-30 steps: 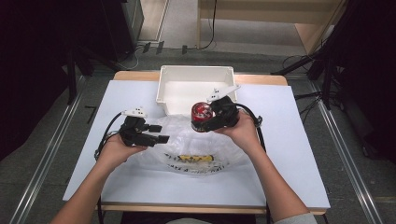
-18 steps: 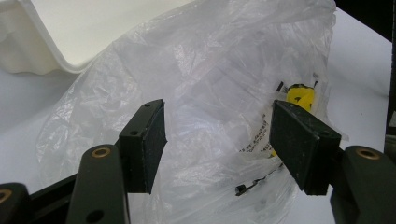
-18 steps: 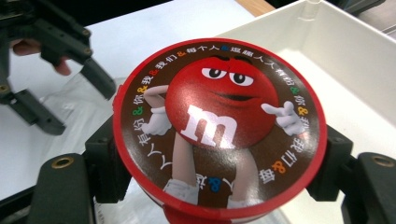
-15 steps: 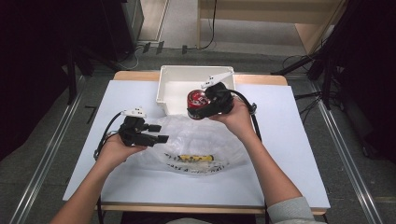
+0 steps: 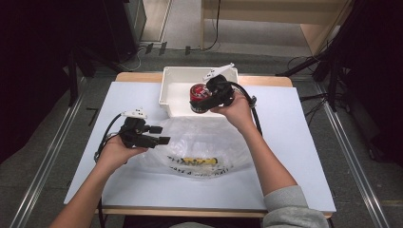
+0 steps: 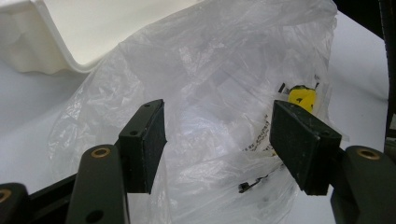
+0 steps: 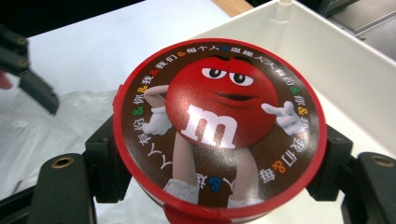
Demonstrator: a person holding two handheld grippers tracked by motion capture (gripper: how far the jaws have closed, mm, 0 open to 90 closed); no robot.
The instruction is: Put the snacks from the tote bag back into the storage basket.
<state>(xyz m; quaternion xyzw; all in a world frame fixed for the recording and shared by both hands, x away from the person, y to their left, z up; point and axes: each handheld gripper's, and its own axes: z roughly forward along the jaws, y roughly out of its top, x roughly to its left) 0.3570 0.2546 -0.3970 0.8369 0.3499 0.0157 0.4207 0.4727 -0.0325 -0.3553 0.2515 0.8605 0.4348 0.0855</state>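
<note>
While the left tongs (image 5: 159, 134) sit open at the crinkly clear plastic bag (image 5: 199, 147) mid-counter, the right tongs (image 5: 202, 99) clamp a round red candy tub (image 7: 217, 126) with a glossy lid over the white plastic bin (image 5: 173, 83) near the counter's far edge.

Right gripper (image 7: 219, 177) clamped on round red candy tub (image 7: 217, 126), one black jaw pressed to each side. Tub's lid faces camera: red rim, brown face, red cartoon candy character with white "m", ring of small coloured lettering. White bin (image 7: 355, 70) right behind tub, its wall and corner at upper right. Crinkly clear plastic bag (image 7: 51, 130) on white tabletop (image 7: 102, 42) at left. Other gripper's (image 7: 28, 70) dark jaw pokes in near left edge.
</note>
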